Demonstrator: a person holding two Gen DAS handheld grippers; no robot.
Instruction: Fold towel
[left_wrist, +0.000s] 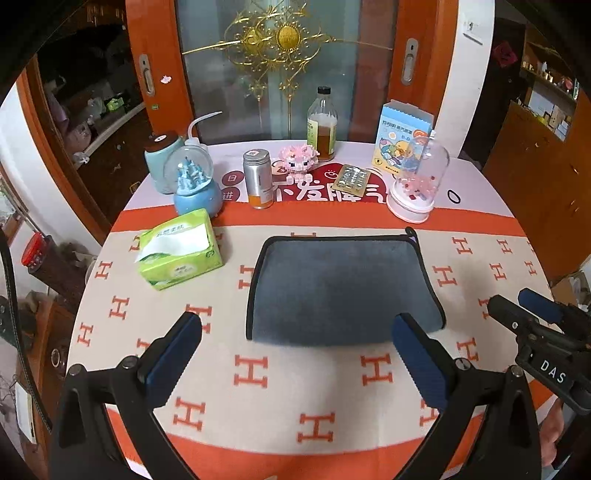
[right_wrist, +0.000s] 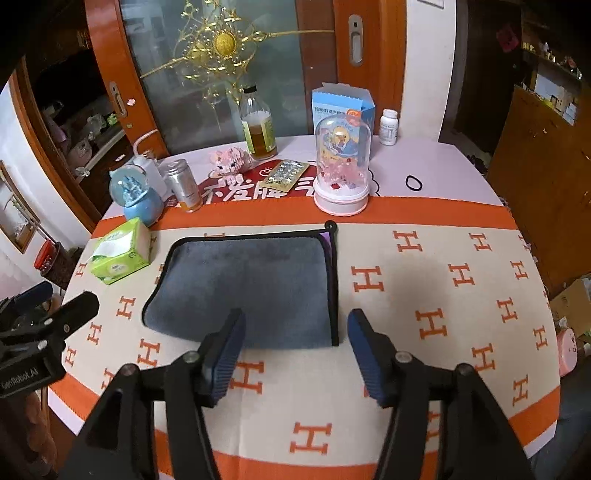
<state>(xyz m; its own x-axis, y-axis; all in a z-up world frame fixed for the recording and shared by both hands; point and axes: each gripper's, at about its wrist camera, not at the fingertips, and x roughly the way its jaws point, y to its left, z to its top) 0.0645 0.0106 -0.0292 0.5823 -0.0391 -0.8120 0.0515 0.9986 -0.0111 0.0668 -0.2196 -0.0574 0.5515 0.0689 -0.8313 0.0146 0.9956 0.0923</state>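
Left hand-held gripper (left_wrist: 297, 354) jaws wide apart, right hand-held gripper (right_wrist: 295, 350) likewise, both seemingly hovering

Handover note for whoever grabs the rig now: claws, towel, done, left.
Left claw: open, empty, hovering just short of the towel's near edge.
Right claw: open, empty, near the towel's near right corner.
Towel: grey with black trim, flat on the H-pattern tablecloth, apparently already folded at least once; hanging loop at the far right corner. Tissue box sits to its left, apart from it.
Done: towel laid out and released.
Left: any further fold, likely gripping the near edge; mind the clutter behind.
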